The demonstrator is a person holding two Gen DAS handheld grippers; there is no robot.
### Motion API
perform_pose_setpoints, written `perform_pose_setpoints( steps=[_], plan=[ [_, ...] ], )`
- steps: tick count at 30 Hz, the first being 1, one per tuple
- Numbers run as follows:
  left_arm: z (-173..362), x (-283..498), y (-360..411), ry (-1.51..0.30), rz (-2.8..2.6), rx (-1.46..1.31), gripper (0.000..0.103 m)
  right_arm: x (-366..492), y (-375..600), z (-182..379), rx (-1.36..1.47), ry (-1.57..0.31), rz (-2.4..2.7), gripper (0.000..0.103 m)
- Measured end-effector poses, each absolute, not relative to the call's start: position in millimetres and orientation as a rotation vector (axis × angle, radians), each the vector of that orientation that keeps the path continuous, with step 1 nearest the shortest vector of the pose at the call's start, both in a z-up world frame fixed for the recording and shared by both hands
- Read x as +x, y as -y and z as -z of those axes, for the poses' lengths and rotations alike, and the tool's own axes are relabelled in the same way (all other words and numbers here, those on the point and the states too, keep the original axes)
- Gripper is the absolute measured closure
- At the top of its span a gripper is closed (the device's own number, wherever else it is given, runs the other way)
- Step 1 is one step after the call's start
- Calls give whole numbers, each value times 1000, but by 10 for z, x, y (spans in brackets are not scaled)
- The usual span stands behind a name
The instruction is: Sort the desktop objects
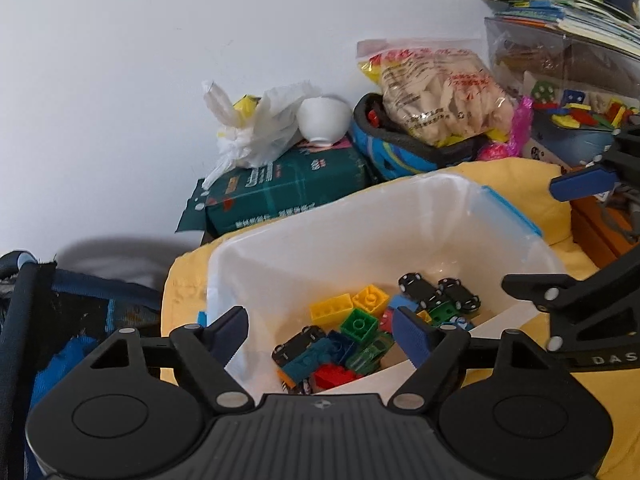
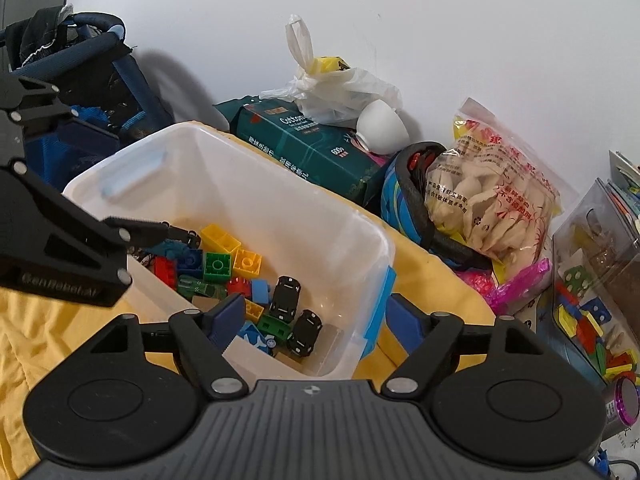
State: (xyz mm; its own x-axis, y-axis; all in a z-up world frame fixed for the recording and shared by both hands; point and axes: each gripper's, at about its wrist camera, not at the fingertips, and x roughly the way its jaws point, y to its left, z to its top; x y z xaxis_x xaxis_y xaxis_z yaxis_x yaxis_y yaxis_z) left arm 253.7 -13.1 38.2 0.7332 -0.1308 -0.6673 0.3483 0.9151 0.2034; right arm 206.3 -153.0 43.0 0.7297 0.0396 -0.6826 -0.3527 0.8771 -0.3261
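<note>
Translucent plastic bin [image 1: 400, 216] holds bricks [image 1: 370, 298] and toy cars [image 1: 420, 290]; above it I hold my left gripper [image 1: 320, 332] and right gripper [image 2: 316, 320] spread wide (both empty).

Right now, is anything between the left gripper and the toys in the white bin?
Nothing visible. The left gripper hangs open above the white bin, which has no lid, and the bricks and toy cars lie uncovered on its floor directly below.
</note>
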Motion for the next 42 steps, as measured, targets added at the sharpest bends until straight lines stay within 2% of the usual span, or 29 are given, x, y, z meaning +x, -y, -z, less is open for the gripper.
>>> perform_pose_setpoints(
  steps=[16,42],
  plan=[
    [-372,2405,227,-627,211,446,21,1938,1514,-321,-441,-747,-256,23],
    [-454,2382,164,-635,254,371,21,1933,1506,-264,-430,-765,-260,23]
  ],
)
